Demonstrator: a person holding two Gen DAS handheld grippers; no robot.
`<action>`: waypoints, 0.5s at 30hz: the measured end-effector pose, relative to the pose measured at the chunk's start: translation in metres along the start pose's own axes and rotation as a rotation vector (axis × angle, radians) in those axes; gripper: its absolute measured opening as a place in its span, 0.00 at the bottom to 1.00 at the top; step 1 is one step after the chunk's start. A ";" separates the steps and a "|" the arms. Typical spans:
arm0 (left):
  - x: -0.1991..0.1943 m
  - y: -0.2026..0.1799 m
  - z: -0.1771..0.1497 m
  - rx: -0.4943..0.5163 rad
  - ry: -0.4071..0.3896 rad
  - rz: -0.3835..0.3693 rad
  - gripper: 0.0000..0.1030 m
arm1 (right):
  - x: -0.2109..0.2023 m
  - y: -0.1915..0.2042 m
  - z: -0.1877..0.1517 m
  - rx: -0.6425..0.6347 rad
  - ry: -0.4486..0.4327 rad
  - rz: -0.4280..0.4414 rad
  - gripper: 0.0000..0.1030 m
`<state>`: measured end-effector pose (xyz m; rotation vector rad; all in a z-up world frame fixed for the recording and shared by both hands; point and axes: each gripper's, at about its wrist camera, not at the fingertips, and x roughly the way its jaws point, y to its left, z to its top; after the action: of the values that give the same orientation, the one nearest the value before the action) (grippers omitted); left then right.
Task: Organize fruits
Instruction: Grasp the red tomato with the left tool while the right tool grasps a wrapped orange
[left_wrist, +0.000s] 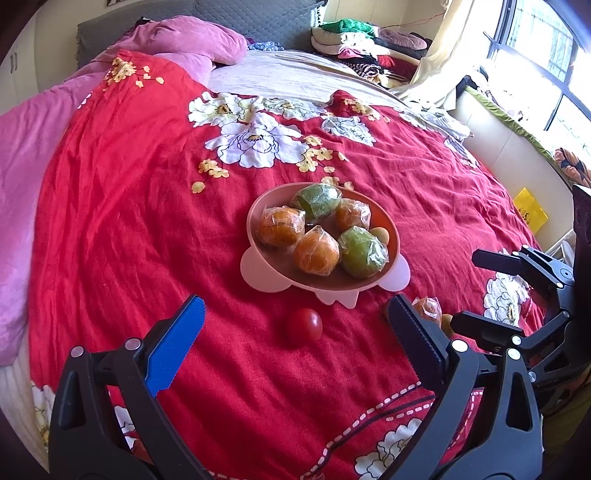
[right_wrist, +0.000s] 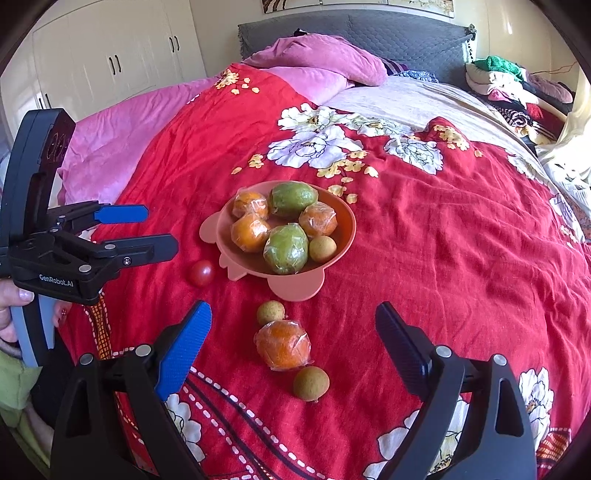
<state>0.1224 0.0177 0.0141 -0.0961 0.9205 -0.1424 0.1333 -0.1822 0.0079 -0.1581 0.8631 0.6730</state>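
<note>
Soft, creased red cloth on the bedspread (right_wrist: 424, 258), matt and finely wrinkled all over. The pink bowl (right_wrist: 343, 236) looks like smooth matt plastic. Wrapped oranges (right_wrist: 250, 232) and green fruits (right_wrist: 286, 249) shine under crinkly clear film (plenty of glare on it). The loose wrapped orange (right_wrist: 282, 344) has the same glossy wrap. The small brown fruit (right_wrist: 311, 383) looks dull and finely rough, the cherry tomato (left_wrist: 304, 325) slick and glossy. The left gripper (left_wrist: 295, 321) and the right gripper (right_wrist: 293, 321) are matt black plastic, with textured blue pads (right_wrist: 184, 350) and shiny metal pins. The pillow (right_wrist: 317, 55) looks plush.
</note>
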 end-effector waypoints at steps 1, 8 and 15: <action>0.001 0.000 -0.001 0.003 0.003 0.002 0.90 | 0.000 0.000 -0.001 0.000 0.001 -0.002 0.87; 0.006 -0.004 -0.007 0.018 0.024 0.007 0.90 | 0.004 0.003 -0.005 -0.020 0.019 -0.011 0.87; 0.014 -0.005 -0.017 0.018 0.057 0.004 0.90 | 0.009 0.005 -0.009 -0.027 0.036 -0.007 0.87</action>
<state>0.1171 0.0103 -0.0061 -0.0736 0.9764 -0.1501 0.1283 -0.1776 -0.0038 -0.1978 0.8876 0.6775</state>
